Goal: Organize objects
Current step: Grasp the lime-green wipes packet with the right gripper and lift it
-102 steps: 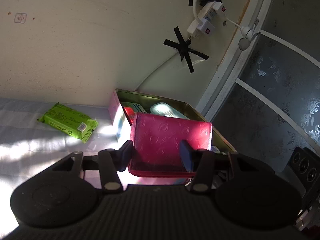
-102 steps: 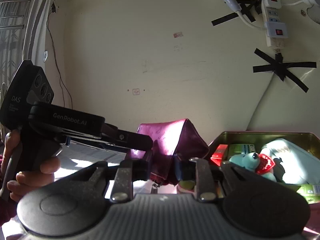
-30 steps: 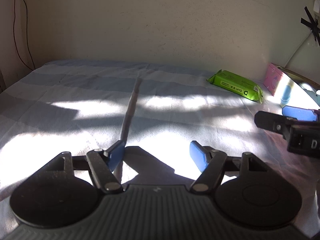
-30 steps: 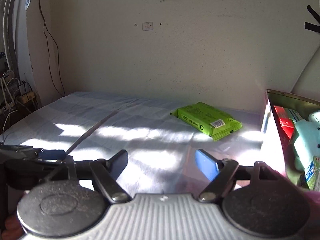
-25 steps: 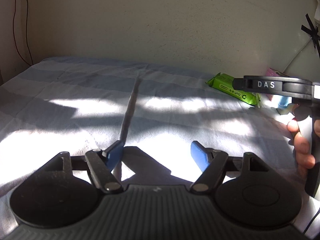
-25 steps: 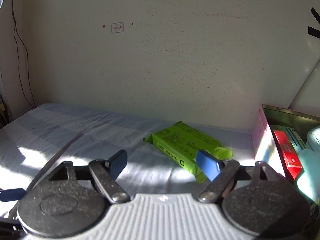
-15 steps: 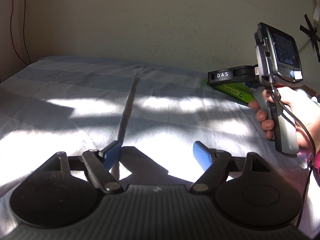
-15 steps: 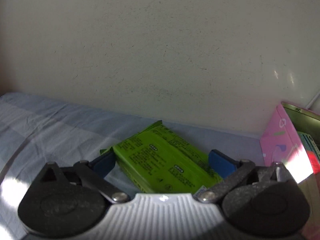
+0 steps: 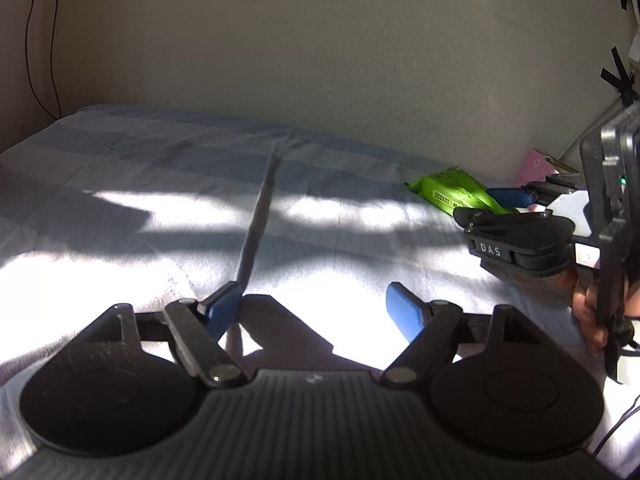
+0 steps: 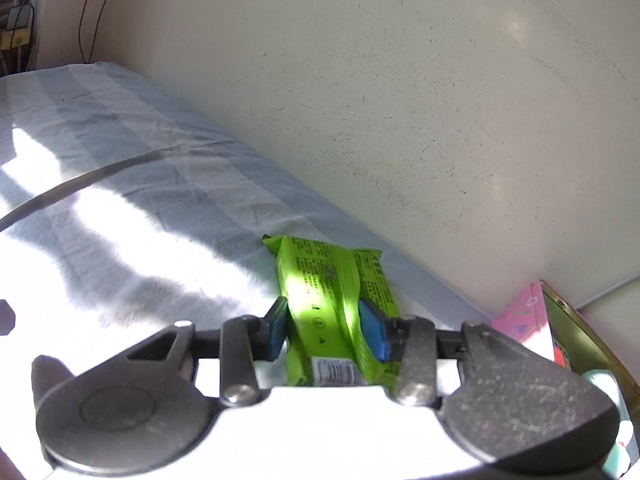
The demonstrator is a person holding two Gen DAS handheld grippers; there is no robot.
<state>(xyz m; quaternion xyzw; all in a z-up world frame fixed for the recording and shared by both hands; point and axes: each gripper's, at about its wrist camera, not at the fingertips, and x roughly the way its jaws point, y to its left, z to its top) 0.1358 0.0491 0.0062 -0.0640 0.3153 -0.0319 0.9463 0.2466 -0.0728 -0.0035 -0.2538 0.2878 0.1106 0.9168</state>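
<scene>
While the left tool (image 9: 312,310) hangs low over the sunlit surface (image 9: 120,184) w/ its blue pads (image 9: 404,312) spread wide and nothing between them, the right tool (image 10: 326,330) is clamped on the green packet (image 10: 332,304). Near to far in the right wrist view: both blue pads (image 10: 374,336) press the packet's long sides at its near half, barcode end closest to the camera, wrapper pinched and creased between them. The packet's far end points toward the wall (image 10: 400,100) and sits just off the striped blue-grey cloth; can't tell whether the near end is lifted or still touching. Right of the packet, close by, is the pink box (image 10: 528,320) w/ a gold metal rim, a red item partly visible inside at the frame edge.

In the left wrist view, a thin grey strip (image 9: 256,224) runs along the cloth from beside the left pad away toward the wall. Farther right, the right tool (image 9: 508,200) shows from the side, black body marked DAS, held by a hand (image 9: 592,308) at the right edge, its blue pad against the green packet (image 9: 452,190). The pink box (image 9: 536,166) sits just beyond, against the wall. A dark cable (image 9: 40,40) hangs down the wall at far left.
</scene>
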